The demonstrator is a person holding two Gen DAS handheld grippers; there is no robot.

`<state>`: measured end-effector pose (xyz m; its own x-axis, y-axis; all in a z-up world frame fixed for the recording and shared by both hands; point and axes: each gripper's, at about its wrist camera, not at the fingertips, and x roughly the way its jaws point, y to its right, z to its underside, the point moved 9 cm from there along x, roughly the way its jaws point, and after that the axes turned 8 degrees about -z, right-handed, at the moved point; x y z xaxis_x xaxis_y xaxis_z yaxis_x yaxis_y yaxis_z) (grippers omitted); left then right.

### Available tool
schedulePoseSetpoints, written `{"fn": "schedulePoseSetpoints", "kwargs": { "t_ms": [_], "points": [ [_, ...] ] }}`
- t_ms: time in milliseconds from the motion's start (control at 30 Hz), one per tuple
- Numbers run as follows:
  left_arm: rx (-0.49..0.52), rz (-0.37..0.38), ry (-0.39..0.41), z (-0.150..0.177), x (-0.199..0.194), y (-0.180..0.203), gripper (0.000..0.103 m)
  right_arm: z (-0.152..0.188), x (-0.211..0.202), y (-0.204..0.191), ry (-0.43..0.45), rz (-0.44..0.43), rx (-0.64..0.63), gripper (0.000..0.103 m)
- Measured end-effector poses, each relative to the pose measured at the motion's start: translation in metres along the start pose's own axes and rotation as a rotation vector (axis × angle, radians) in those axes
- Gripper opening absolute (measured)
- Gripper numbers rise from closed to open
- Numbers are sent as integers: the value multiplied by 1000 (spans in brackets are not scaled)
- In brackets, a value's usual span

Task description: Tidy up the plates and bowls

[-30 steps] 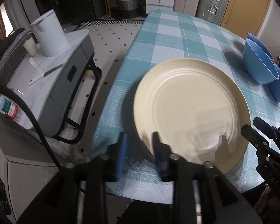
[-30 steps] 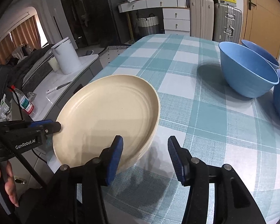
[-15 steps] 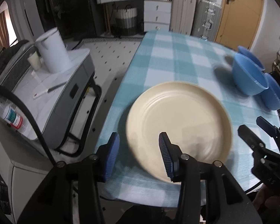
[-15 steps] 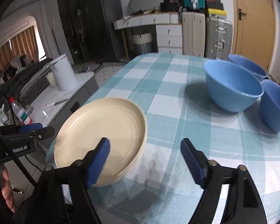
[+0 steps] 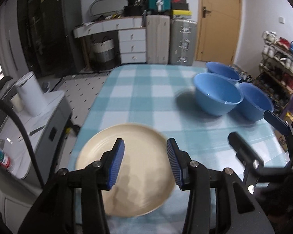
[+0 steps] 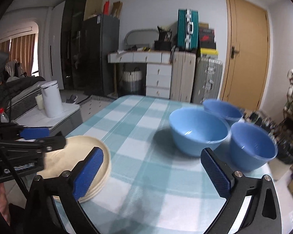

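A stack of cream plates [image 5: 138, 148] lies at the near left corner of the checked table [image 5: 146, 97]. My left gripper [image 5: 145, 161] hovers above it, open, with nothing between its blue pads. Three blue bowls [image 5: 217, 95] cluster at the table's right side. In the right wrist view the plates [image 6: 82, 143] are low on the left and the bowls [image 6: 199, 132] ahead on the right. My right gripper [image 6: 152, 171] is over bare cloth between them, its jaws opening wide with nothing in them. Each gripper shows in the other's view, the right gripper [image 5: 257, 134] and the left gripper [image 6: 45, 138].
A grey cabinet [image 5: 54, 117] with a white canister [image 5: 32, 95] stands left of the table, and a plastic bottle [image 5: 0, 156] lies lower left. Suitcases [image 5: 182, 41] and white drawers [image 5: 132, 46] line the far wall. A shoe rack [image 5: 279, 58] is on the right.
Both grippers have pulled back and risen from the plate stack, which stays on the table corner. The right jaws have spread much wider. More of the table and room now shows.
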<state>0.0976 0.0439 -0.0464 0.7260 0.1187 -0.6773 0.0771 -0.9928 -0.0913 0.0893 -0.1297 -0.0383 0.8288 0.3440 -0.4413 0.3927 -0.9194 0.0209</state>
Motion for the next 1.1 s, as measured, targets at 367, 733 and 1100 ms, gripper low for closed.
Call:
{"fn": "schedulePoseSetpoints", "kwargs": {
  "t_ms": [367,733,1100],
  "points": [
    [-55,128,141,-43,-12,77,47,-18,-66,50,179,140,-96,102],
    [-31,123,278,-55,-30,101,78,-3,-116,119,230,213,-18,102],
    [-60,115,421,-67,-66,108,103,-6,-134,134,268,209,73,102]
  ]
}}
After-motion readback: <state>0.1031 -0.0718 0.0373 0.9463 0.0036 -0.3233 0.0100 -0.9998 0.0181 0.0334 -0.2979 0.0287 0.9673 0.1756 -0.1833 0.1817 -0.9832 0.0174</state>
